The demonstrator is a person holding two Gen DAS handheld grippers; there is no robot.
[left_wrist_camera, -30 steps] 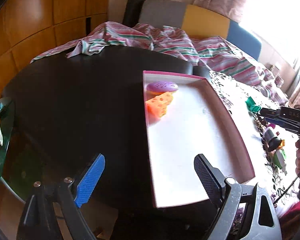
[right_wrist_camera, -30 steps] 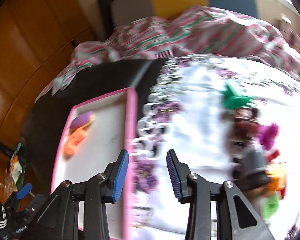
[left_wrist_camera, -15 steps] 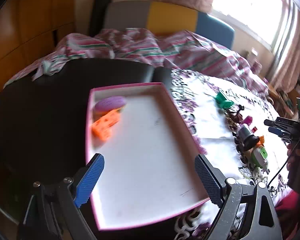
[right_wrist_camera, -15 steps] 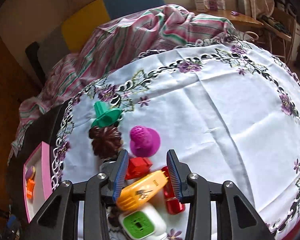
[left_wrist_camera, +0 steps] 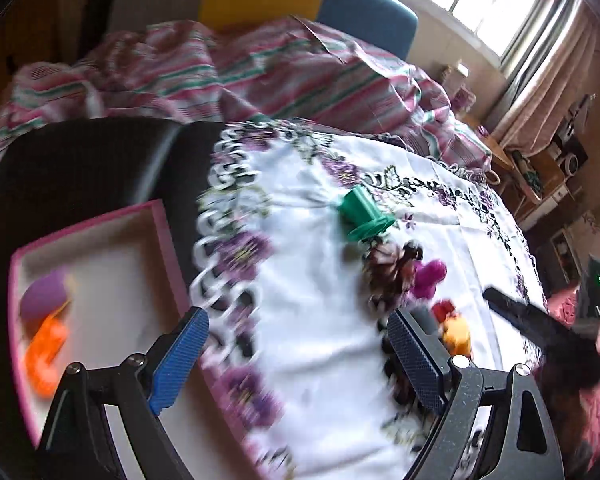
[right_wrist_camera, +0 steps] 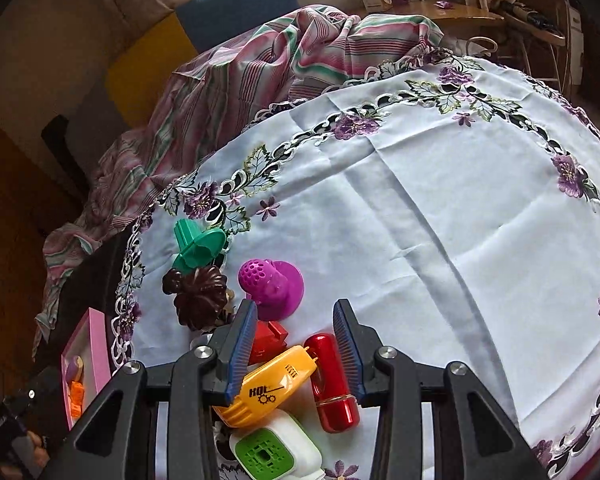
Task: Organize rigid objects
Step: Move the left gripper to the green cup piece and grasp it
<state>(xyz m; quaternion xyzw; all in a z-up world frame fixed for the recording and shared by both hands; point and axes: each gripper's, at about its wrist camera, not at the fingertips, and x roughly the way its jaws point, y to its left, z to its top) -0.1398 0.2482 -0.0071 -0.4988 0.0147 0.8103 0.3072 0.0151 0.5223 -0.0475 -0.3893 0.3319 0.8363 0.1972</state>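
Right gripper point(right_wrist_camera: 294, 346), jaws apart, straddles the yellow toy point(right_wrist_camera: 274, 386) and red cylinder point(right_wrist_camera: 332, 384) in the near cluster, apparently lining up a pick. Left gripper point(left_wrist_camera: 296, 356), spread wide and empty, hangs between the pink tray point(left_wrist_camera: 166, 240), probably the destination, and the surface point(right_wrist_camera: 460, 200).

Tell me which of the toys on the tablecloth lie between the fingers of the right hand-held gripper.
The yellow toy and the red capsule lie between the fingers of the right hand-held gripper. The purple, green and brown toys lie beyond them.
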